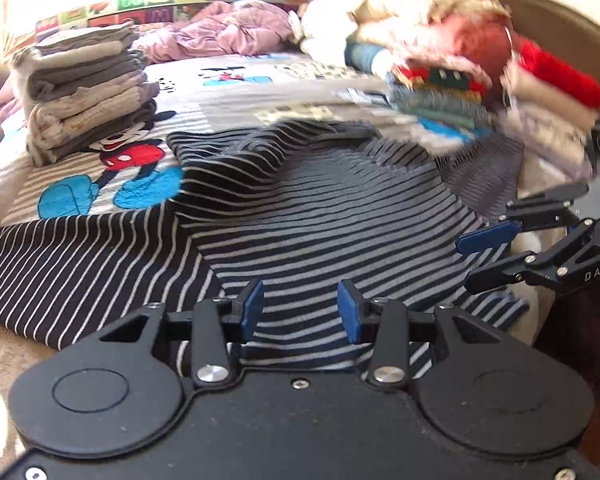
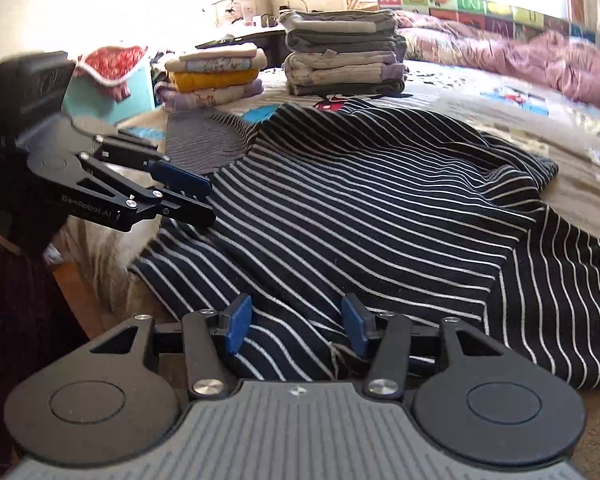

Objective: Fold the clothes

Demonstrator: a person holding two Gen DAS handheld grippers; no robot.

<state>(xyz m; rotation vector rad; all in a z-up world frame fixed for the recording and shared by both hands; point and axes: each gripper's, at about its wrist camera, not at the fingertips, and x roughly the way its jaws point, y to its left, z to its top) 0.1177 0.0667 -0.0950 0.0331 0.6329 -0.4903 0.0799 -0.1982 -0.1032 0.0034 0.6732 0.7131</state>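
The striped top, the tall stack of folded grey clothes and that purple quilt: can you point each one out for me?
striped top (image 2: 360,200): right wrist view, middle of its spread-out body.
stack of folded grey clothes (image 2: 342,54): right wrist view, front of the pile.
purple quilt (image 1: 228,30): left wrist view, its crumpled middle.

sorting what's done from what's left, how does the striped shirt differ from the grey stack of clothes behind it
The striped shirt lies spread out and rumpled in a single loose layer; the grey stack is folded into a neat pile of many layers. The shirt is black with thin white stripes; the stack is plain grey and beige. The shirt lies by both open grippers; the stack sits farther back. Both rest on the cartoon bedspread.
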